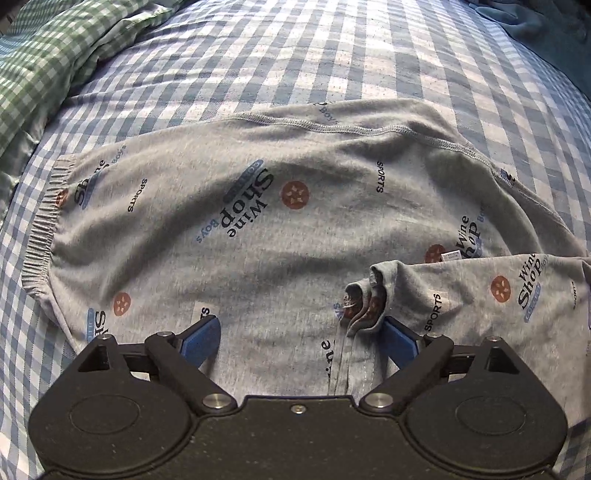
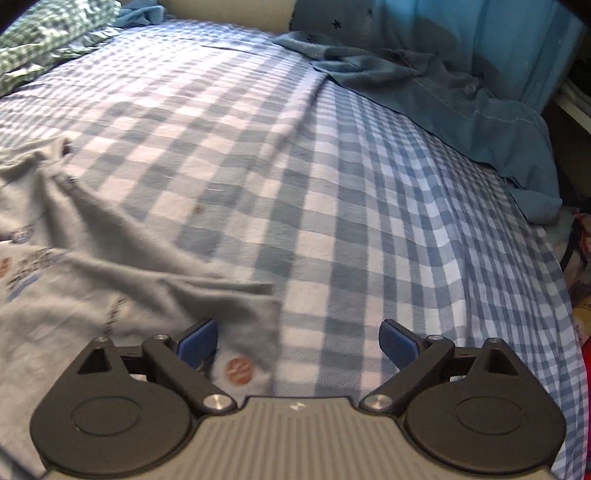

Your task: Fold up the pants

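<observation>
Grey printed pants (image 1: 258, 221) lie spread on the checked bed sheet, elastic waistband (image 1: 44, 236) at the left. A bunched cuff (image 1: 365, 299) rests on top of them, just inside the right blue pad of my left gripper (image 1: 301, 341). That gripper points steeply down over the pants, open, with the pads pressing on nothing. In the right wrist view the pants (image 2: 92, 280) fill the lower left, with a straight hem edge (image 2: 275, 321). My right gripper (image 2: 299, 345) is open above that edge, left pad over cloth, right pad over bare sheet.
The blue-and-white checked sheet (image 2: 332, 166) covers the bed. A green checked blanket (image 1: 44, 66) is heaped at the far left. Blue garments (image 2: 443, 92) lie crumpled at the far right by a blue pillow (image 2: 498, 33). The bed's edge drops off at the right.
</observation>
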A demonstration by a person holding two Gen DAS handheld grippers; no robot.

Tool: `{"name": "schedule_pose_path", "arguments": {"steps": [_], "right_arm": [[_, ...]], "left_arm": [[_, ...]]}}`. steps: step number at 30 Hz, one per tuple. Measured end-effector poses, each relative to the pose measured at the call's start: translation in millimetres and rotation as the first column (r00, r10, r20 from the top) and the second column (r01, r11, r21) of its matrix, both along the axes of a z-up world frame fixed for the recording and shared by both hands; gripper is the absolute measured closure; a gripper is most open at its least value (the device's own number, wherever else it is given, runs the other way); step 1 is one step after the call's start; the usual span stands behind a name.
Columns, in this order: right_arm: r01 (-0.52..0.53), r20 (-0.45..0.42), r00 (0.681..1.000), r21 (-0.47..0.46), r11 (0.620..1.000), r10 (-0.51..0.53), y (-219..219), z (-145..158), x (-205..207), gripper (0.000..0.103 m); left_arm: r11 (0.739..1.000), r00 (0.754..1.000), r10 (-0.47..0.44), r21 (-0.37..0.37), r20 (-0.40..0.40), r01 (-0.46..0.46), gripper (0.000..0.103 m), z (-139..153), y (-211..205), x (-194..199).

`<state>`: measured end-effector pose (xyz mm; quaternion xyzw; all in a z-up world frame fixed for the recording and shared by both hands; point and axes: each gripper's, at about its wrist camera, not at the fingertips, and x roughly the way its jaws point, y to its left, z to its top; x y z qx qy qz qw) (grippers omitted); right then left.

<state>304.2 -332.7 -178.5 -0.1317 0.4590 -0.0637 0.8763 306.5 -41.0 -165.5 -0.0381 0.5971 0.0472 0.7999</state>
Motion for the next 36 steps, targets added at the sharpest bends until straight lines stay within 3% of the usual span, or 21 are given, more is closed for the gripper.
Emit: {"name": "schedule_pose_path", "arguments": {"steps": [6, 11, 14, 17, 22, 27, 30, 36], "right_arm": [[0.029, 0.015, 0.999, 0.005, 1.000, -0.029, -16.0, 11.2, -7.2, 0.002], [0.002, 0.018, 1.000, 0.025, 1.000, -0.003, -5.5, 23.3, -55.9, 0.002], [-0.010, -0.017, 1.000, 0.012, 1.000, 0.010, 7.3, 15.8, -90.1, 0.001], [-0.018, -0.088, 0.996, -0.031, 0.999, 0.015, 20.1, -3.4, -108.4, 0.000], [0.028, -0.068, 0.997, -0.017, 0.999, -0.029, 27.7, 13.0, -107.5, 0.000], [-0.107, -0.027, 0.994, 0.010, 0.994, 0.108, 70.2, 31.4, -94.6, 0.000], [-0.224, -0.064, 0.973, 0.008, 0.975, 0.224, 107.6, 28.6, -77.9, 0.000], [-0.378, -0.081, 0.924, -0.054, 0.924, 0.374, 174.3, 31.5, -34.3, 0.000]], "left_arm": [[1.000, 1.000, -0.002, 0.005, -0.019, 0.002, 0.008, 3.7, -1.9, 1.4], [0.997, 0.997, -0.071, -0.005, 0.018, 0.071, 0.008, 18.7, -9.2, -25.0], [0.995, 0.995, -0.102, 0.021, -0.003, 0.102, 0.007, 12.7, -13.4, -45.3], [0.995, 0.992, -0.085, 0.040, -0.088, 0.089, 0.006, -5.6, -7.5, -57.1], [1.000, 0.997, -0.022, -0.007, -0.079, 0.022, 0.007, 3.2, 18.0, -70.4], [0.997, 0.995, 0.065, -0.041, -0.071, -0.068, 0.005, 8.9, 58.0, -89.7], [0.989, 0.990, 0.129, -0.063, -0.061, -0.133, 0.004, 7.1, 91.0, -103.3], [0.967, 0.968, 0.240, -0.109, 0.080, -0.231, 0.004, 9.0, 157.3, -123.1]]}}
